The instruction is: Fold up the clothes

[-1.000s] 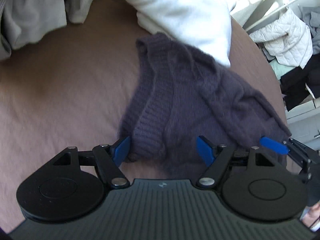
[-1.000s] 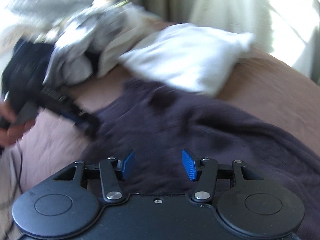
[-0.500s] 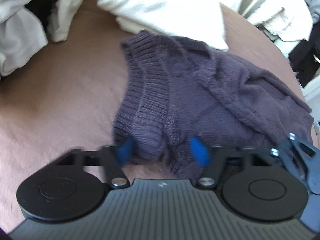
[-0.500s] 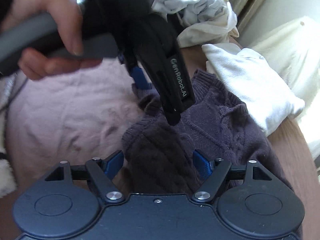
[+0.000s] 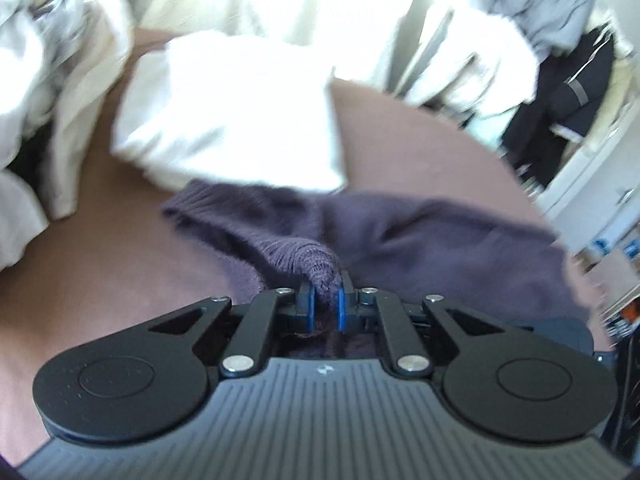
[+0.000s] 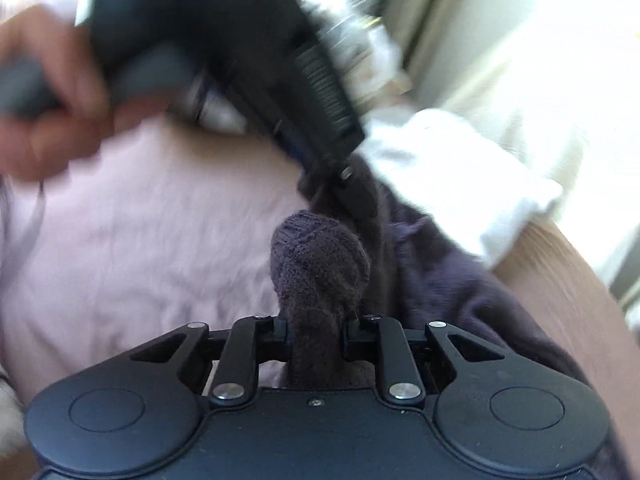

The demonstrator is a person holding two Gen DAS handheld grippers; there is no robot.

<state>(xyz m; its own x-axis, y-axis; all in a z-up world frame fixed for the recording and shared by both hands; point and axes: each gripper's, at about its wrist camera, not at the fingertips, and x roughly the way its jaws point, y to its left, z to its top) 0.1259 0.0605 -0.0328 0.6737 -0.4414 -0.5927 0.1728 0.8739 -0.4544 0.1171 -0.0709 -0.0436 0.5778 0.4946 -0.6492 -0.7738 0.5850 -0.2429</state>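
Observation:
A dark purple knit sweater lies crumpled on the brown bed cover. My left gripper is shut on a bunched ribbed edge of the sweater. My right gripper is shut on another thick bunch of the same sweater. In the right wrist view the left gripper and the hand holding it show close above, blurred, its tip on the sweater just beyond my bunch.
A folded white garment lies right behind the sweater, also in the right wrist view. A pile of pale clothes sits at the left. Hanging jackets stand beyond the bed at the right.
Both grippers have closed on the sweater's near edge; half a second ago both were open around it. Both views are now lower and blurred with motion.

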